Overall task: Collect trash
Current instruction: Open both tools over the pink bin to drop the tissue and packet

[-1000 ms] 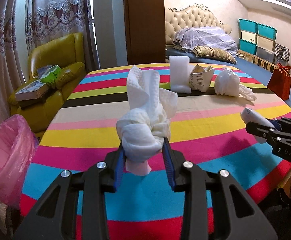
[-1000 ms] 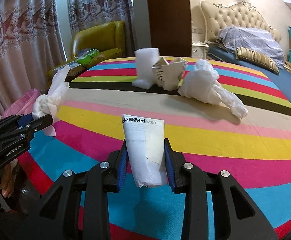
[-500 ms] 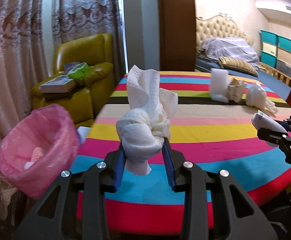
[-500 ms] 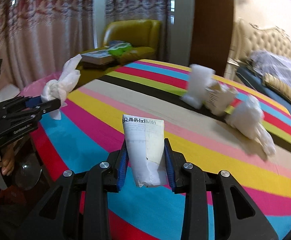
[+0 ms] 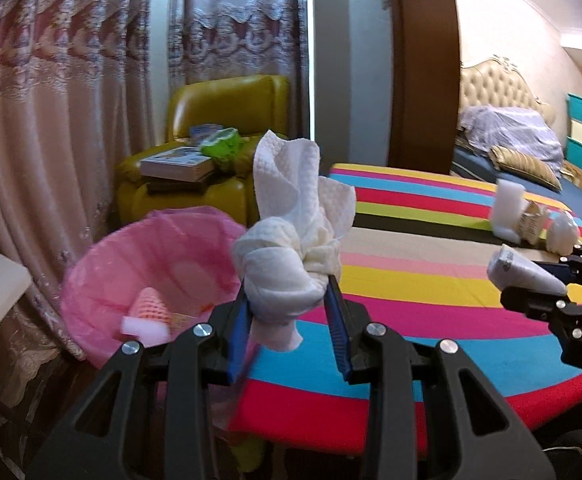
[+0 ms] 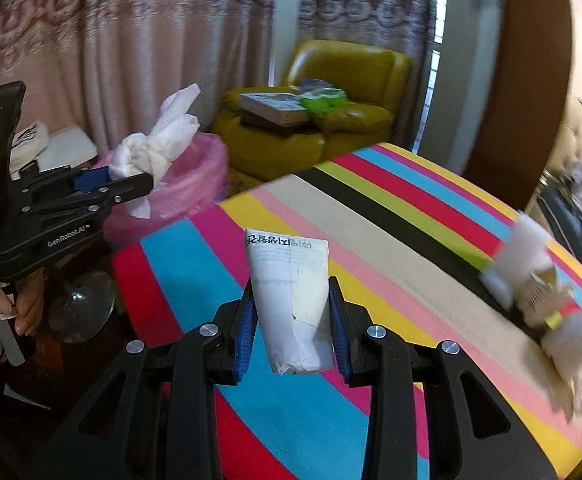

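Note:
My left gripper (image 5: 289,312) is shut on a knotted white paper towel (image 5: 291,248), held near the table's left edge beside a pink-lined trash bin (image 5: 147,264); it also shows in the right wrist view (image 6: 131,184) in front of the bin (image 6: 195,184). My right gripper (image 6: 293,316) is shut on a white printed paper packet (image 6: 291,288) above the striped tablecloth (image 6: 371,248); the packet shows in the left wrist view (image 5: 519,272). A white foam block (image 5: 507,212), a torn paper cup (image 5: 533,222) and a crumpled white wad (image 5: 563,232) lie on the table's far side.
The bin holds a pink net sleeve (image 5: 149,306) and a white piece. A yellow armchair (image 5: 219,152) with books (image 5: 177,164) stands behind the bin. Curtains hang on the left, a bed (image 5: 511,132) lies at the back right. A glass object (image 6: 81,312) sits below the table edge.
Both grippers have swung left with their loads. The pink bin has come closer, now just left of the paper towel. The leftover trash has slid to the right of both views.

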### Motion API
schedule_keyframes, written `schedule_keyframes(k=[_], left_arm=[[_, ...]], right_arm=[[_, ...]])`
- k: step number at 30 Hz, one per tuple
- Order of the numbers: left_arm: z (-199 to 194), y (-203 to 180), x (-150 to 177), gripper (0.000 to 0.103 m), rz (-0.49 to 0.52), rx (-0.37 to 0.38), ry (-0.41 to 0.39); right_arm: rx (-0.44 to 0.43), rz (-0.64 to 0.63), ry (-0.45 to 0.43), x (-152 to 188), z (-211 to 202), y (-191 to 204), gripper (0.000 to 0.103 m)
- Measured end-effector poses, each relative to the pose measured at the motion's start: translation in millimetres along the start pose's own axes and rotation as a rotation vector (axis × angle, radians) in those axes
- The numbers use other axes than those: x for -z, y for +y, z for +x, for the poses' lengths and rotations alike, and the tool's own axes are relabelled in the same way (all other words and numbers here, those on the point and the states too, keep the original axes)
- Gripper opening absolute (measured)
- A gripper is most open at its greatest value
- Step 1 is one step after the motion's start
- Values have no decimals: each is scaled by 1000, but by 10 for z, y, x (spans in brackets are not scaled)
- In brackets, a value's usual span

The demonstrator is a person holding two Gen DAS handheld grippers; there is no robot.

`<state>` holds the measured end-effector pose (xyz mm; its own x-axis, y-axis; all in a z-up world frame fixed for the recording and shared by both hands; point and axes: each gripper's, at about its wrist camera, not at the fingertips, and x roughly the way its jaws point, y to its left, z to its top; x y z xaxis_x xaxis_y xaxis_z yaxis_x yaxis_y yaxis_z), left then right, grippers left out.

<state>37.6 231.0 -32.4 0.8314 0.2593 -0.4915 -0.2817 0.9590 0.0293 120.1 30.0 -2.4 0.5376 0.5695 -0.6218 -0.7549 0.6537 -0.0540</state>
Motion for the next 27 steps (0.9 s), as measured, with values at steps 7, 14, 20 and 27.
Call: schedule_keyframes(k=[7,14,20,27], left_arm=[[-57,619,-151,34,-102,-12,-17],[-29,1257,-190,34,-179,-74,4],[204,1616,-210,34,-218,-46,54],[427,1850,-282,36,-259,-60,88]], right_arm=[[-93,-42,4,-440,309,332,32],[-147,-55,3,-867,599,609,33],[-156,-106,10,-1207,933,919,33],[-156,-158,-21,-1497,1203,1154,35]])
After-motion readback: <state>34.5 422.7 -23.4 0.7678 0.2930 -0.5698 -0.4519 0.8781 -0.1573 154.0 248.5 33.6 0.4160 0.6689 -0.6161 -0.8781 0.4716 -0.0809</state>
